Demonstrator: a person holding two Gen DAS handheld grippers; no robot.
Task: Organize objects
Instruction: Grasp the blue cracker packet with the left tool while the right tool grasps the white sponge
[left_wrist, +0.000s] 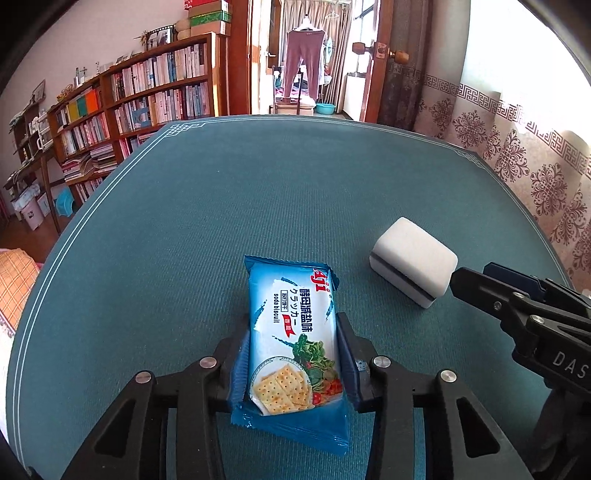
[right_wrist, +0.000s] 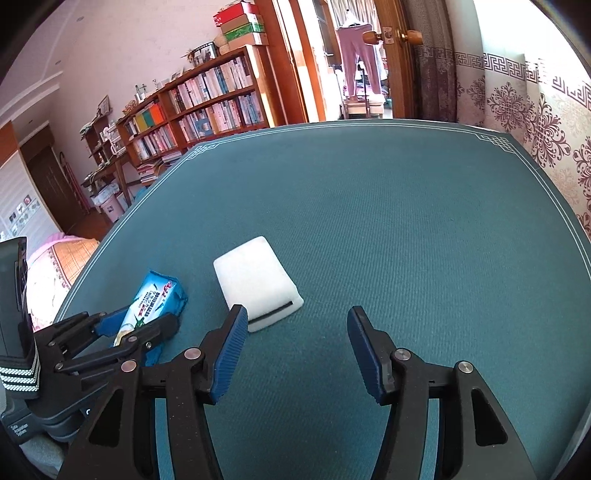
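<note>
Blue fingers (left_wrist: 345, 354) of the left gripper (left_wrist: 291, 362) pinch the "soda biscuit" packet (left_wrist: 291, 332); right gripper (right_wrist: 295, 347) gapes empty near the sponge (right_wrist: 258, 280), seemingly untouched, broad green table (right_wrist: 424, 221) beyond.

My left-hand camera sits just behind my left gripper (left_wrist: 293, 354), looking down along the fingers at a slant, close over the green table (left_wrist: 258, 206), with the biscuit packet (left_wrist: 291, 343) filling the near foreground. My right-hand camera rides my right gripper (right_wrist: 295, 350) the same way, slanted down, low and close. Both face the bookshelf (left_wrist: 147, 92) and doorway, and both take in the packet, the white sponge (right_wrist: 258, 280) and each other's gripper.
</note>
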